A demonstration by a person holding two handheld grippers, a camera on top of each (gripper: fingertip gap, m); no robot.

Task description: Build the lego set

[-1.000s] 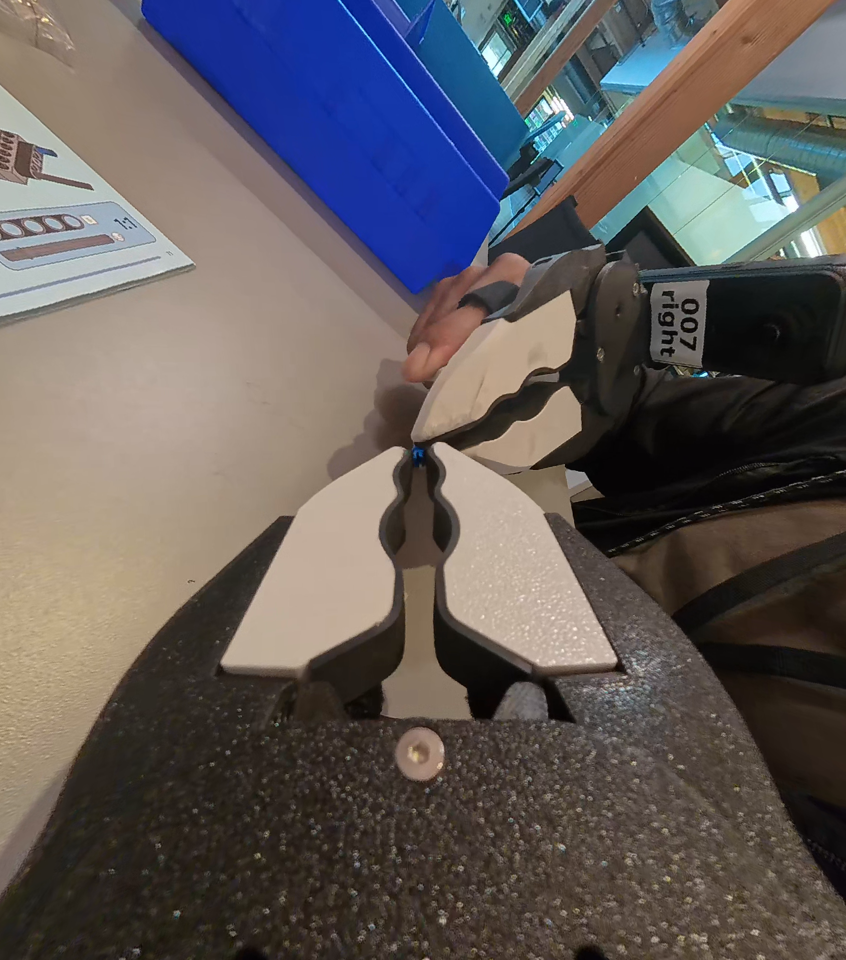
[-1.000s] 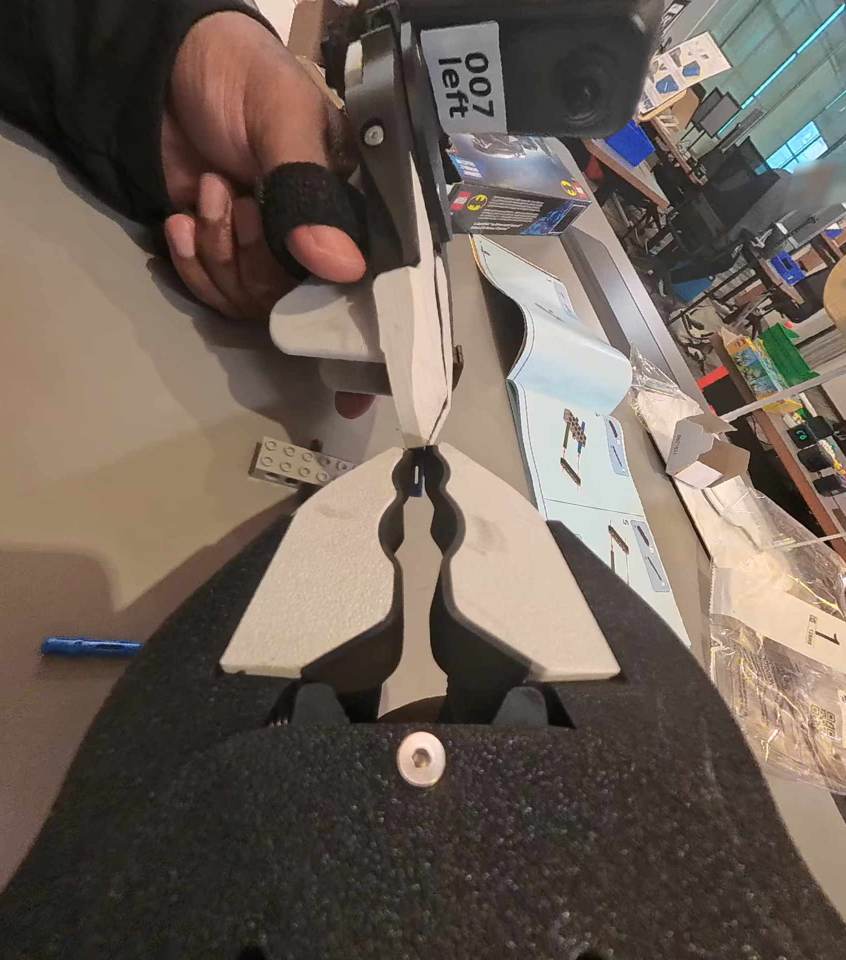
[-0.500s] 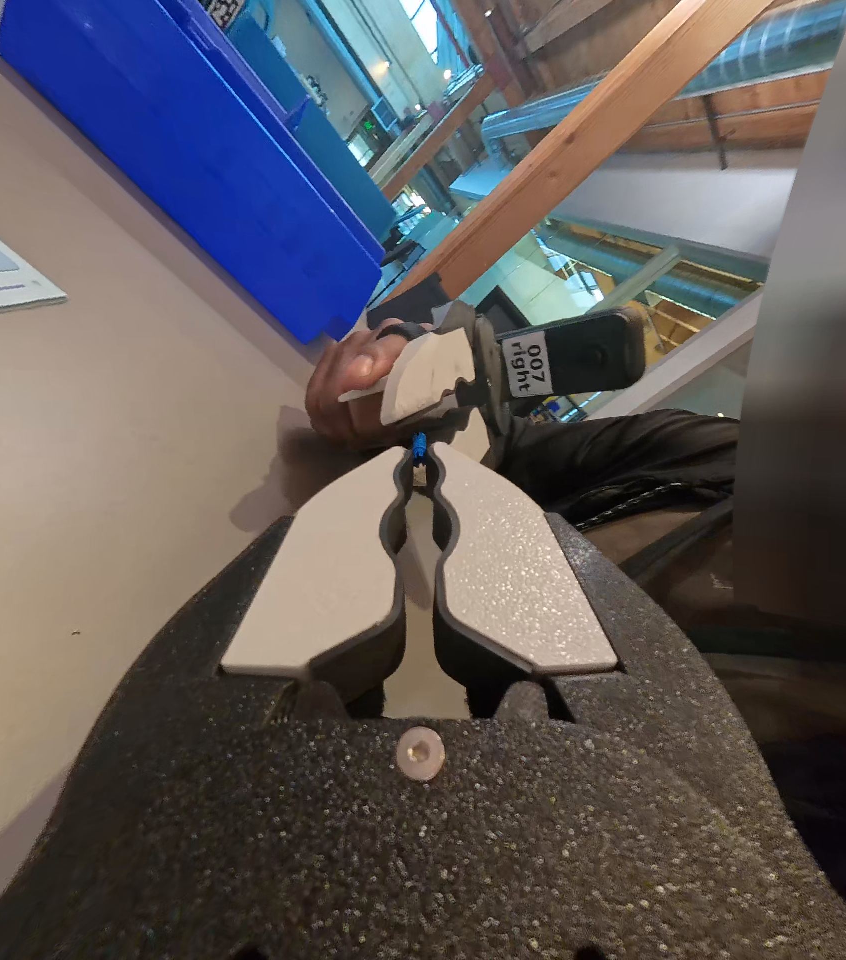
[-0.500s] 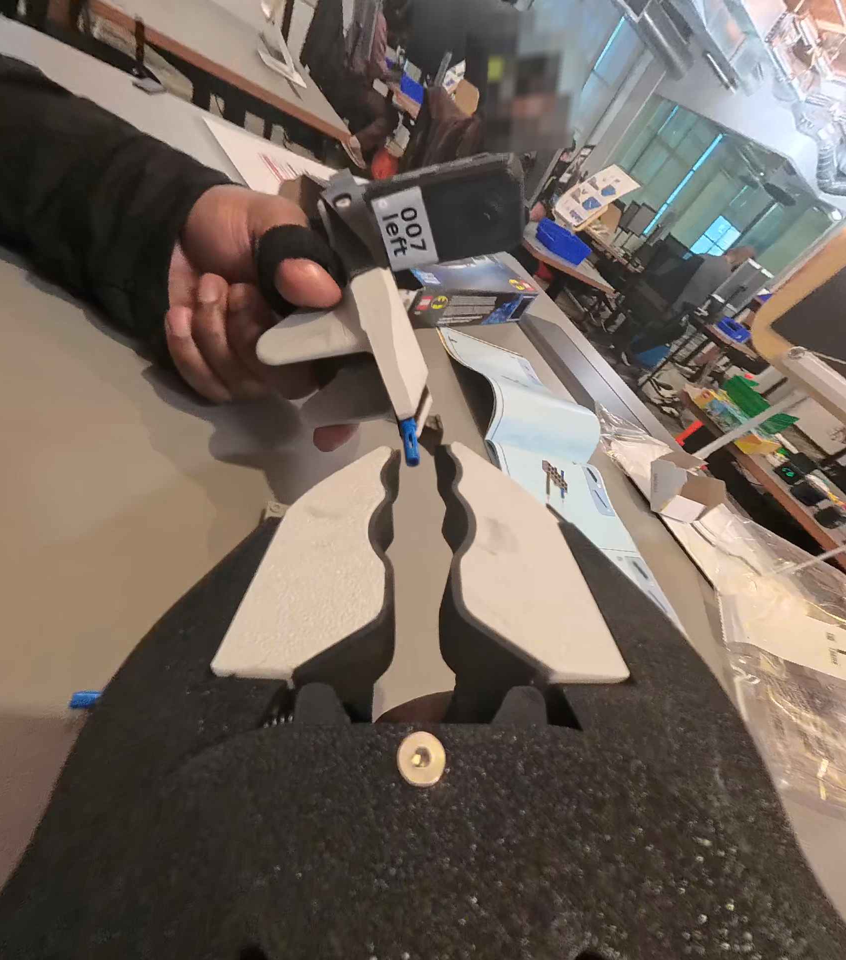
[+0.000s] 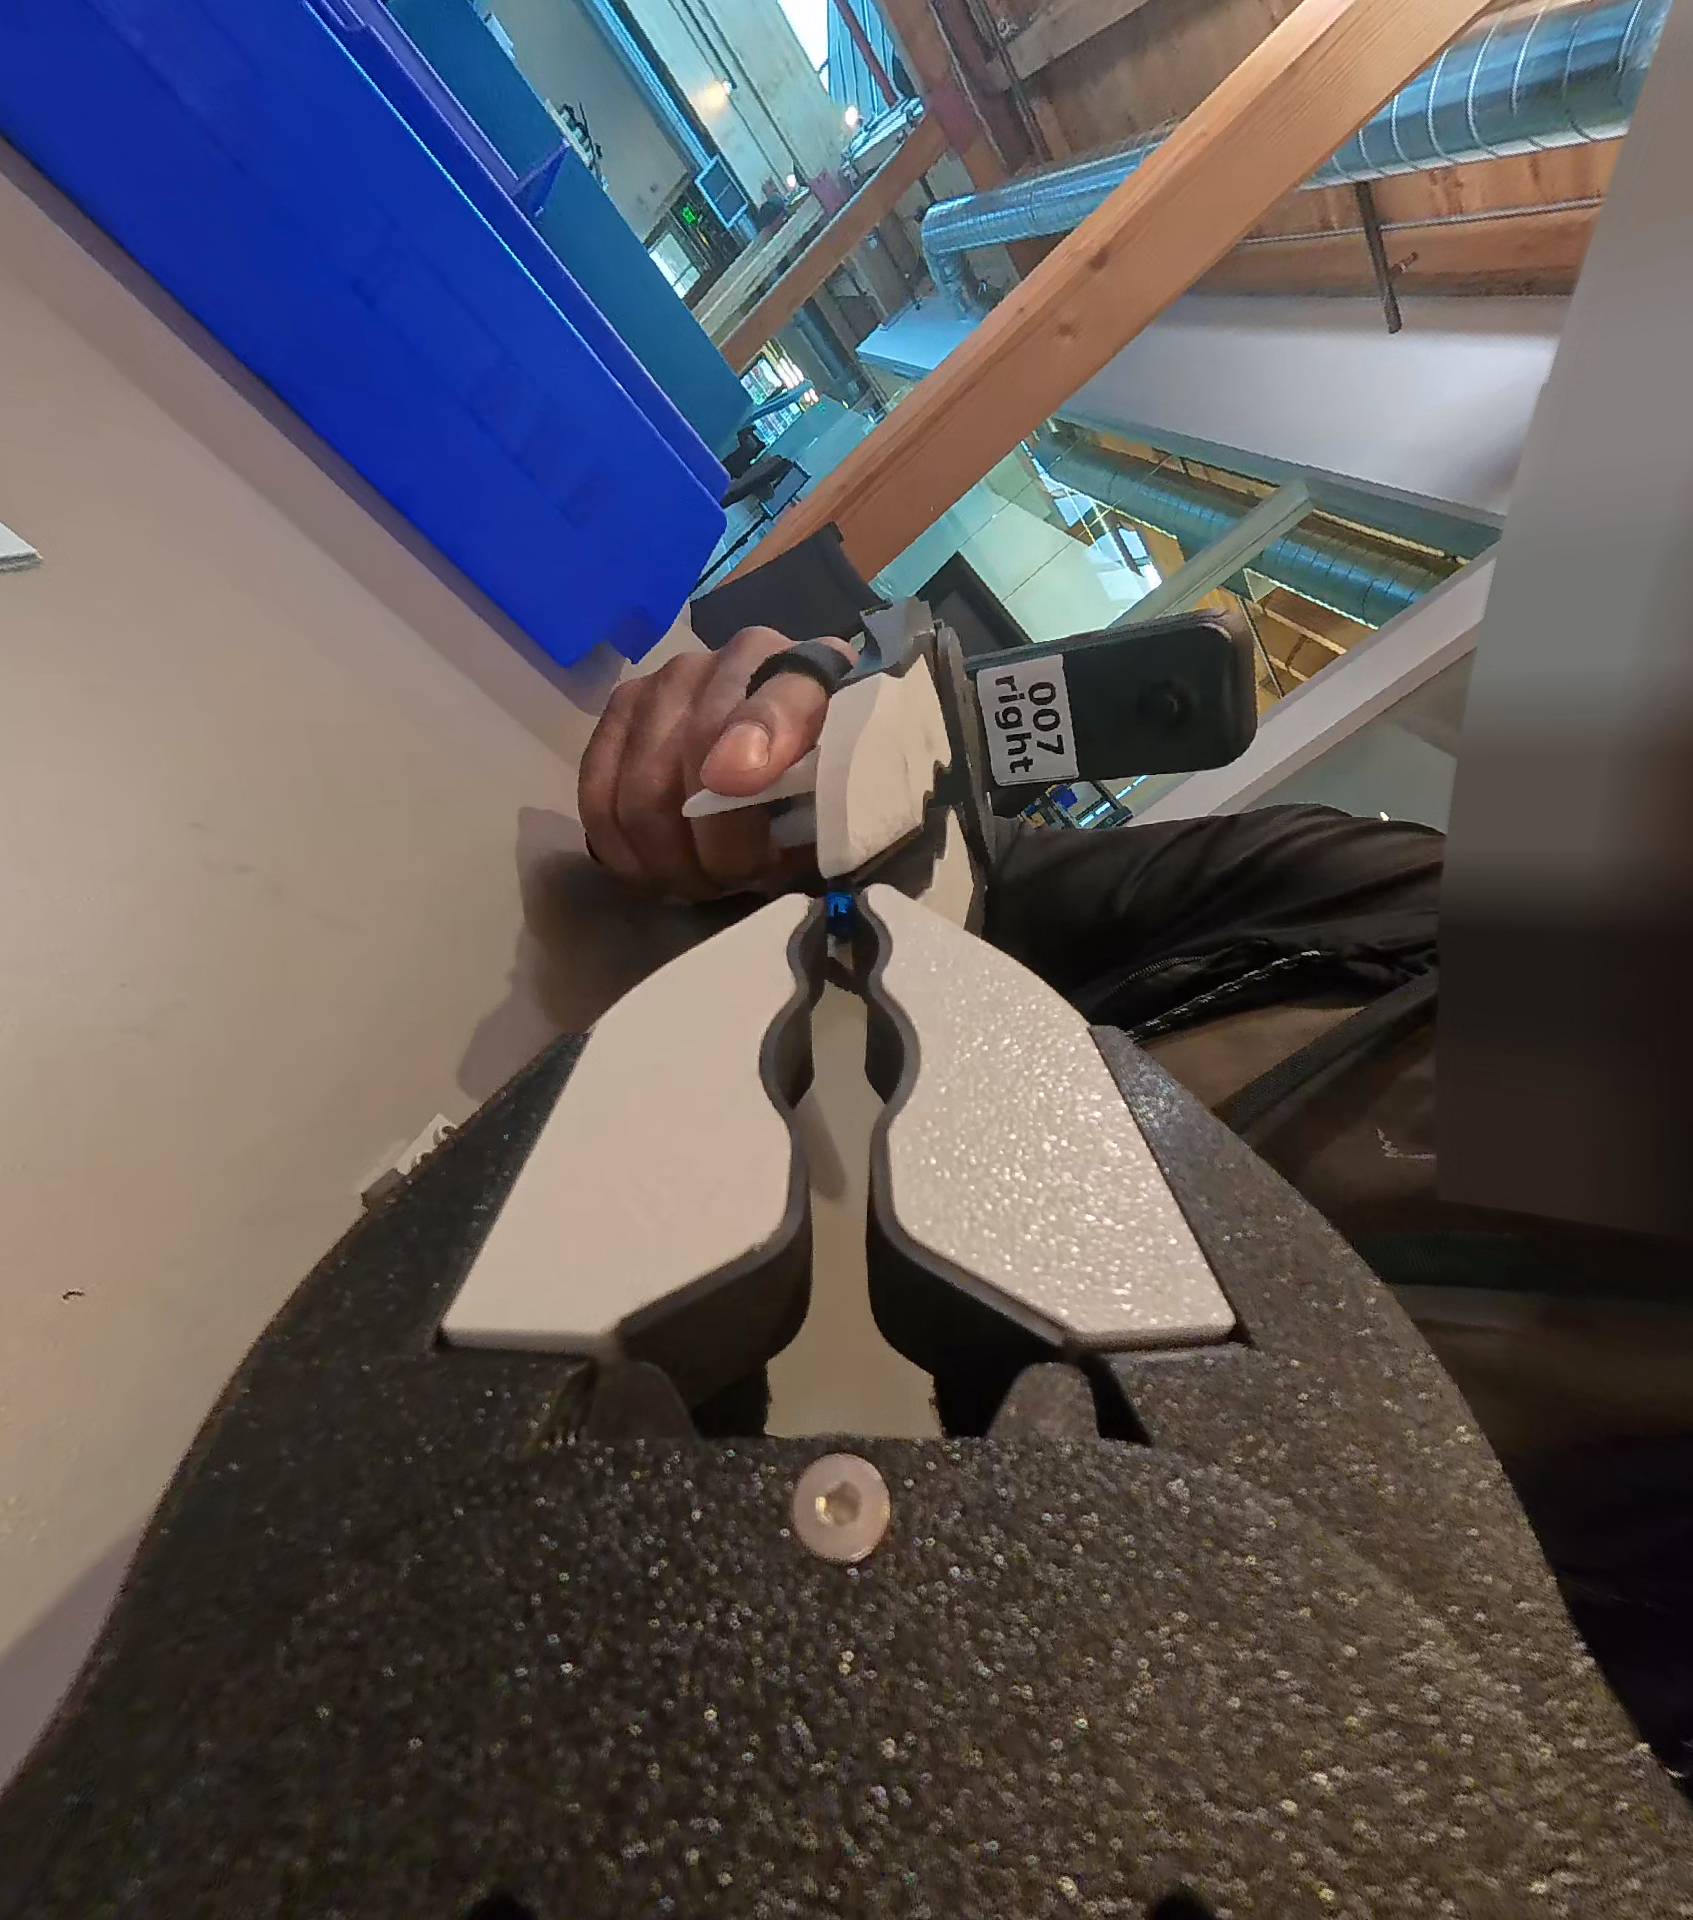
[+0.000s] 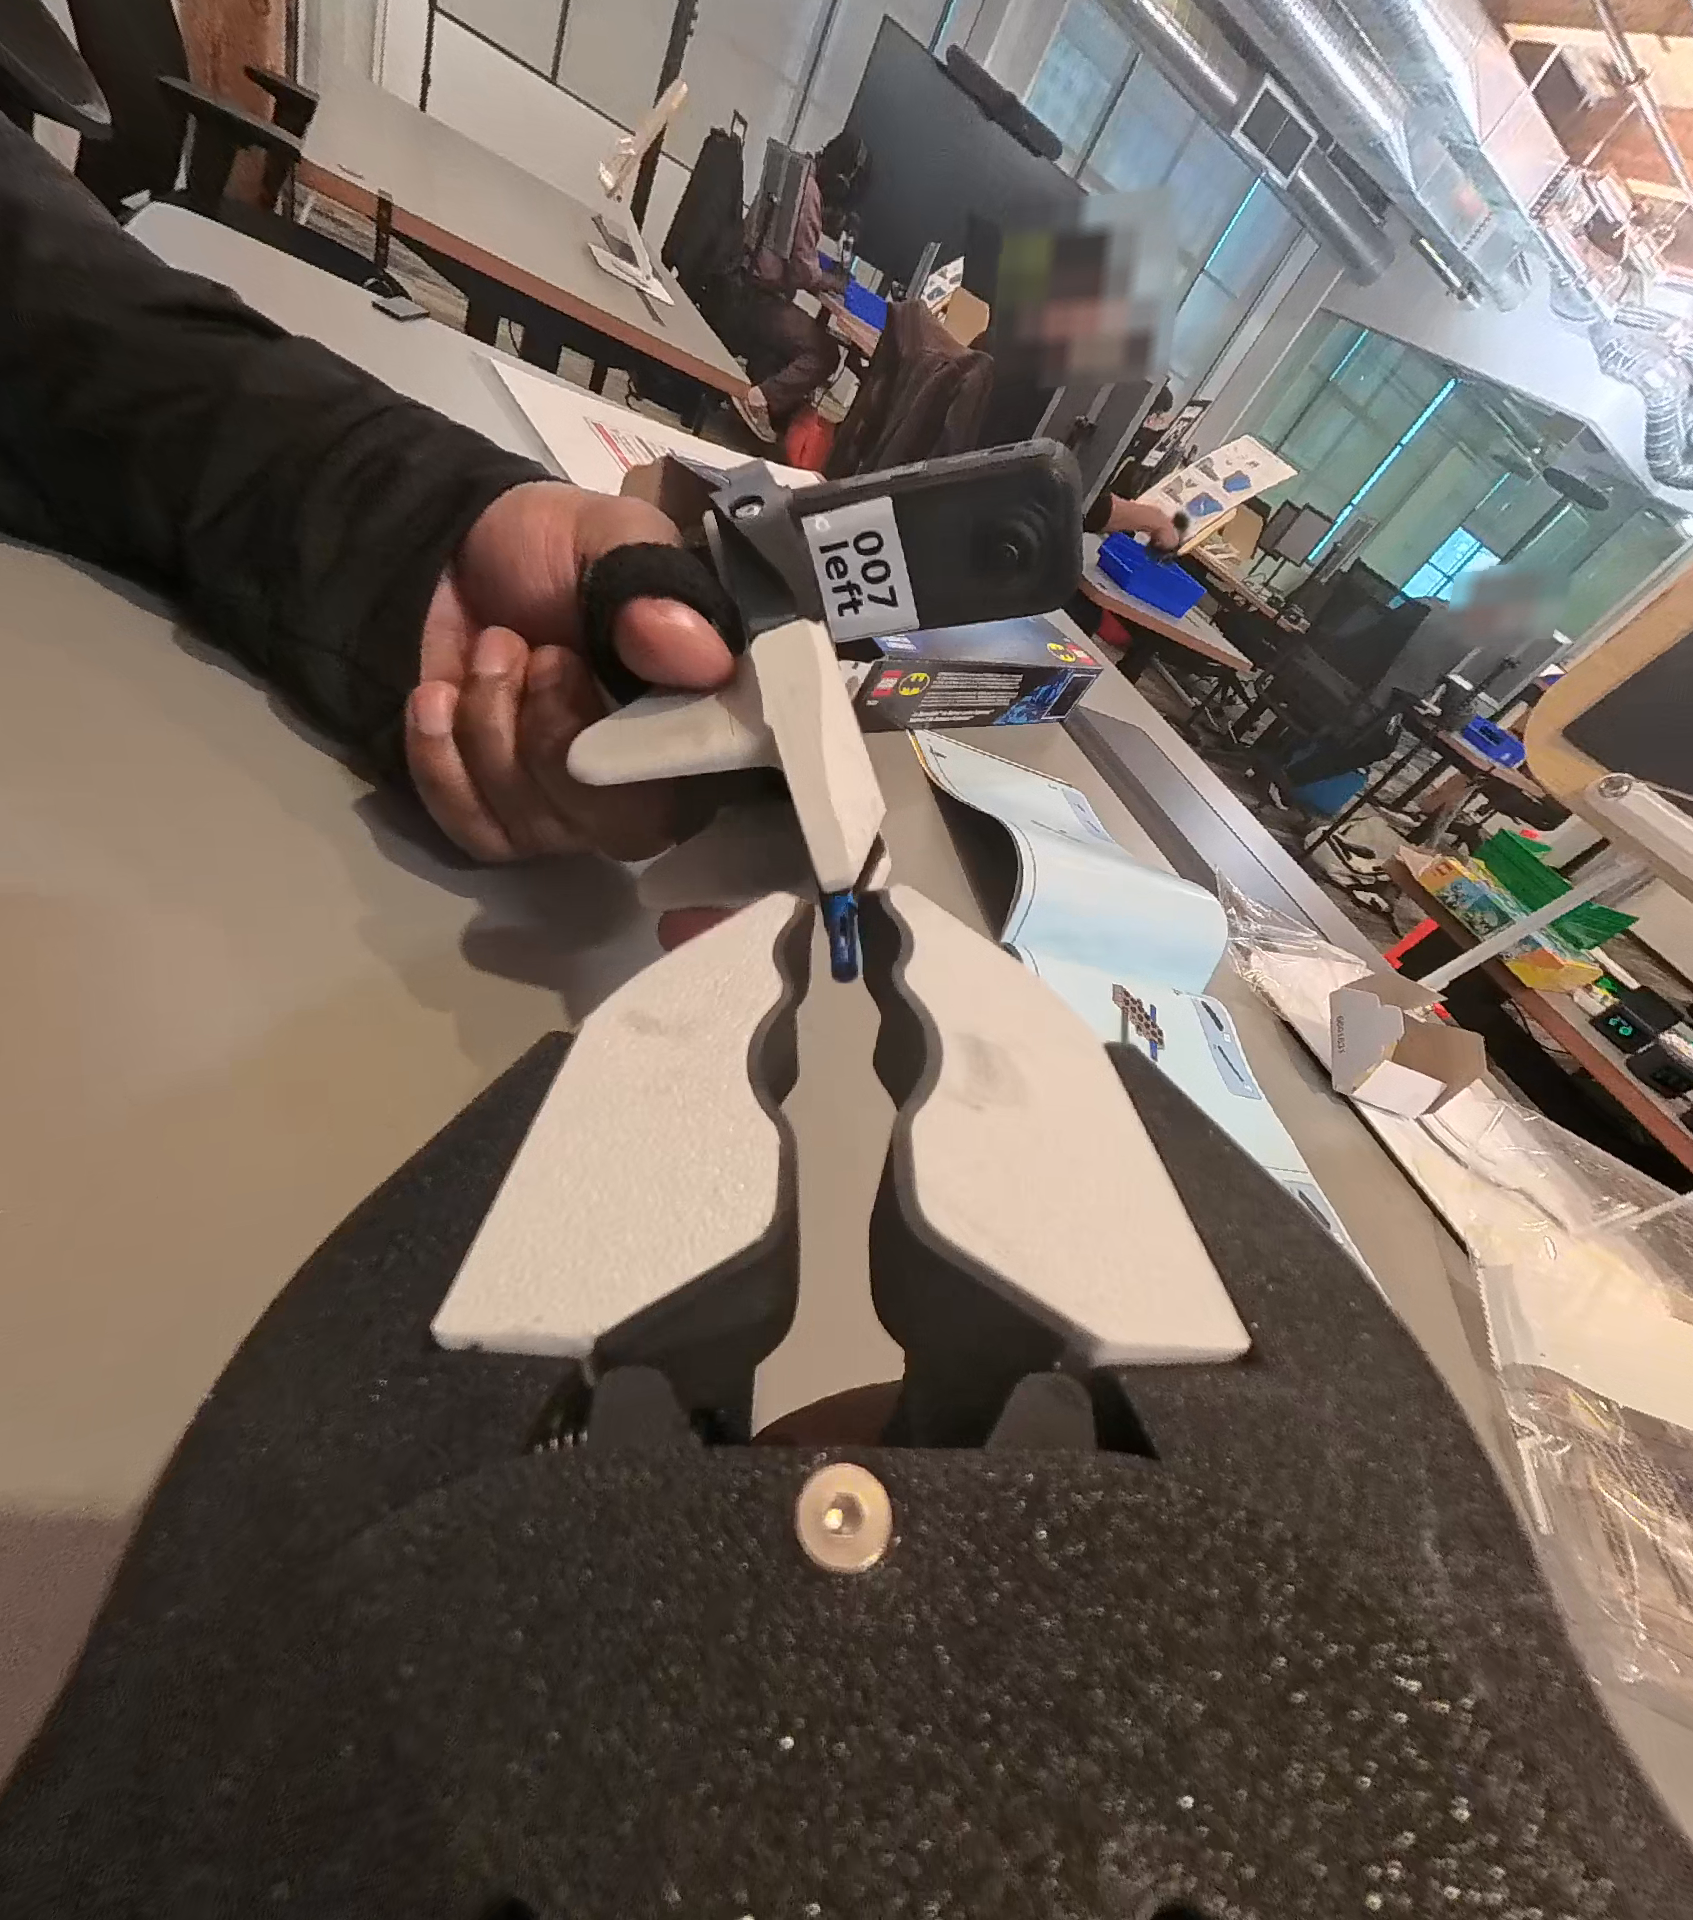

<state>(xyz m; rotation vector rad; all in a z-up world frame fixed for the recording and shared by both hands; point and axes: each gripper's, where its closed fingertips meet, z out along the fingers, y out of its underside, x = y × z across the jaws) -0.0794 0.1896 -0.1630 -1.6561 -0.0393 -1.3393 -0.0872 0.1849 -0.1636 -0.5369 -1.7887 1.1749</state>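
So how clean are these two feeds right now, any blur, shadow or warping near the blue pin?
Left wrist view: blue pin sharp, straight wooden beam, dark smear on the right edge. Right wrist view: pin slightly soft, hand throws soft shadows on the table, edges bowed.

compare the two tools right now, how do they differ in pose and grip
The left tool is clamped on one end of the small blue pin; the right tool only brackets the pin's free end, with gaps beside it. The left tool's fingers slant down toward the grey table; the right tool's fingers point up to meet them. Both are hand-held with grey fingers.
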